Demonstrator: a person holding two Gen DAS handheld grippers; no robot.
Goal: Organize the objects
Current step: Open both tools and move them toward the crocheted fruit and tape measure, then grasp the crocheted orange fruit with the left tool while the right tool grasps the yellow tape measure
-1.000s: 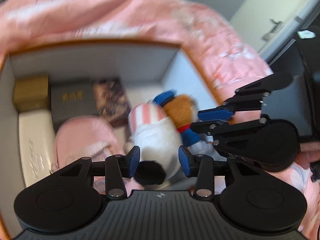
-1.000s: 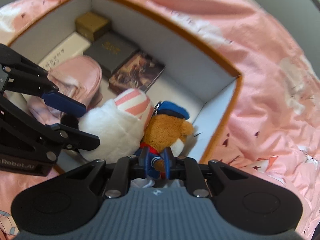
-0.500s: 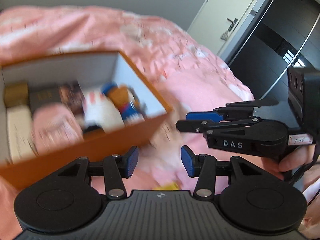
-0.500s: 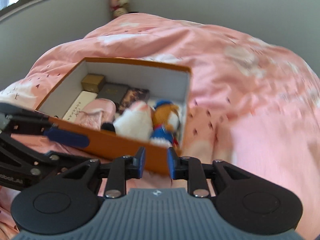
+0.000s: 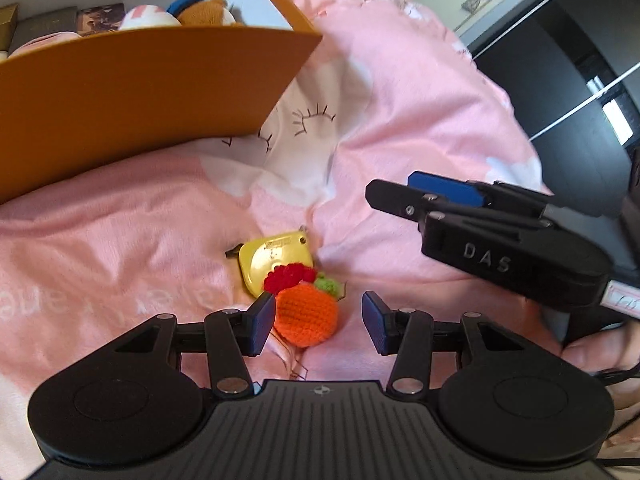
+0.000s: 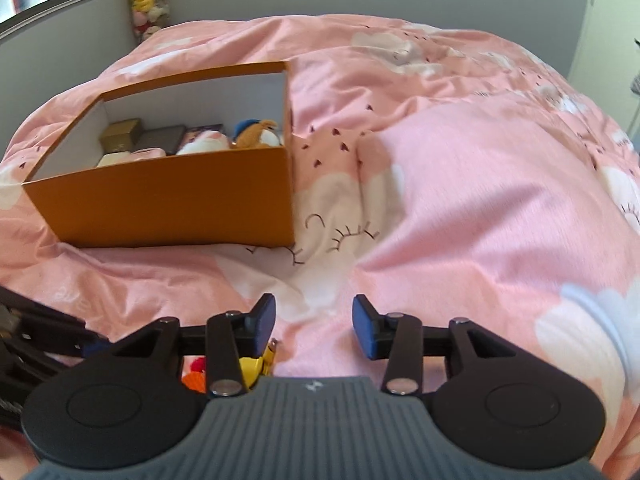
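Hovering my left gripper (image 5: 318, 322), spread, over the crocheted orange (image 5: 306, 314) at lower centre; my right gripper (image 6: 314, 326) is opening, empty.

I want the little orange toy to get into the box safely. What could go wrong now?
1. The crochet orange touches the yellow tape measure, so the open left gripper might snag or nudge both.
2. It lies nearer one finger, so closing could push it sideways on the soft pink bedding.
3. The right gripper, empty with jaws opening, is close and might bump in.
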